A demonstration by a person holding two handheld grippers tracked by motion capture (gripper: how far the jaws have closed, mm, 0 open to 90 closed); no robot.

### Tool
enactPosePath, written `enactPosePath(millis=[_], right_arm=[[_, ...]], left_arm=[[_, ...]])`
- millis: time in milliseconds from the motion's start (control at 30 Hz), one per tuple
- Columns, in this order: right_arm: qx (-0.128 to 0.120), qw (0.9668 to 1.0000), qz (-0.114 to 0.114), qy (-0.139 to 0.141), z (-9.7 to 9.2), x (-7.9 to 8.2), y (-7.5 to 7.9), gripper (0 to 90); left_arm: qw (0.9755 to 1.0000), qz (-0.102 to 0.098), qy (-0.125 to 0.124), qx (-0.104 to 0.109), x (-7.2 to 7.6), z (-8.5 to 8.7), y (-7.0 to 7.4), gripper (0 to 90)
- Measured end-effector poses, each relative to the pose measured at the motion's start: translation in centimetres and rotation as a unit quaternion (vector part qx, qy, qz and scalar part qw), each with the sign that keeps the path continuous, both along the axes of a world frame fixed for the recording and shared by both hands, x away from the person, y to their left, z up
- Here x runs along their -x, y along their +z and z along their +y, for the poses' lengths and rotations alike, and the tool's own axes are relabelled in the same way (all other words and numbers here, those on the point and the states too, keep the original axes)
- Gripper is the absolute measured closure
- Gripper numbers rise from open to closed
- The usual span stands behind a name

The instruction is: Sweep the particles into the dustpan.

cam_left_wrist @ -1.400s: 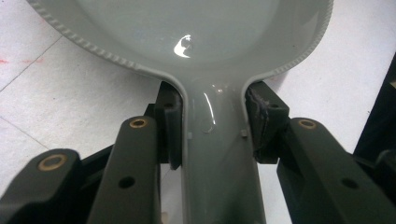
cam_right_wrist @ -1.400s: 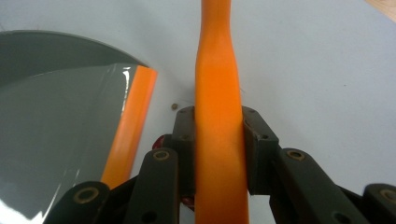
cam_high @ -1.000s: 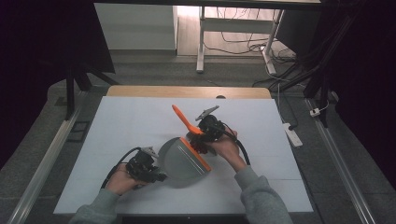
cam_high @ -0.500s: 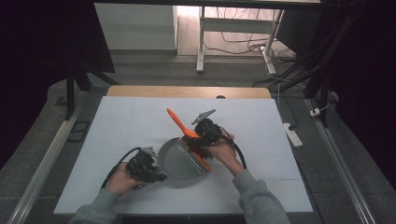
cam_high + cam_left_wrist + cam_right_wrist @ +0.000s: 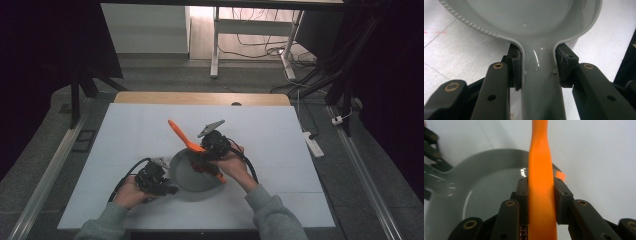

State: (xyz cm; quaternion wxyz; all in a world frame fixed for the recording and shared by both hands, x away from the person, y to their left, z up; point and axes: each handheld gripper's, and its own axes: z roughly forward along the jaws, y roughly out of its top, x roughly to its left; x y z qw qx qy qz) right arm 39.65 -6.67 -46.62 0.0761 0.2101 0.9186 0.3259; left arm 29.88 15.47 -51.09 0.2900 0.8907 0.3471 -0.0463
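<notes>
A grey pan [image 5: 192, 175] lies on the white table near its front. My left gripper [image 5: 159, 184] is shut on the pan's handle [image 5: 539, 82] at the pan's left side, pads pressed on both flanks of the handle. My right gripper [image 5: 206, 156] is shut on an orange spatula [image 5: 186, 139] by its middle [image 5: 541, 195]. The spatula's handle end points up and to the back left, and its lower end [image 5: 220, 177] reaches down over the pan's right rim. The pan's inside [image 5: 489, 192] looks bare and glossy.
The white table top [image 5: 280, 145] has open room to the right and at the back. A wooden strip [image 5: 200, 98] runs along its far edge. Cables trail from both grippers. A power strip [image 5: 313, 141] lies on the floor at the right.
My right gripper has carried the orange spatula leftward and toward the front, over the pan. The left gripper and the pan have stayed put.
</notes>
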Motion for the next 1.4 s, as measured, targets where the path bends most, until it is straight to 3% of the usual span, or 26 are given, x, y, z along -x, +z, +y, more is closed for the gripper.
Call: enactPosePath(millis=[233,533,700,833,1000,1100,1400], right_arm=[[-0.017,0.9997,-0.008,0.014,0.3,0.5,0.4,70.5],[-0.055,0.998,-0.022,-0.022,-2.4,0.1,1.9,70.4],[-0.048,0.9975,-0.028,-0.044,-4.1,0.0,2.2,70.4],[-0.019,0.9974,-0.04,-0.057,-4.8,-0.2,1.9,70.4],[-0.007,0.9961,-0.033,-0.082,-5.8,-0.9,1.3,70.5],[0.002,0.9955,-0.021,-0.092,-5.9,-1.3,0.7,70.4],[0.02,0.9962,-0.009,-0.085,-4.9,-1.5,-0.4,70.4]], left_arm=[[1.0,0.0,0.001,0.0,0.0,0.0,0.0,61.6],[1.0,-0.001,0.001,0.0,0.1,-0.1,0.0,61.6],[1.0,-0.001,0.001,-0.001,0.0,0.0,0.0,61.6],[1.0,-0.001,0.001,-0.001,0.1,-0.1,0.0,61.6],[1.0,-0.002,0.001,-0.002,0.1,-0.1,0.0,61.6],[1.0,-0.003,0.002,-0.001,0.1,-0.1,0.0,61.6],[1.0,-0.002,0.002,-0.001,0.1,-0.1,0.0,61.6]])
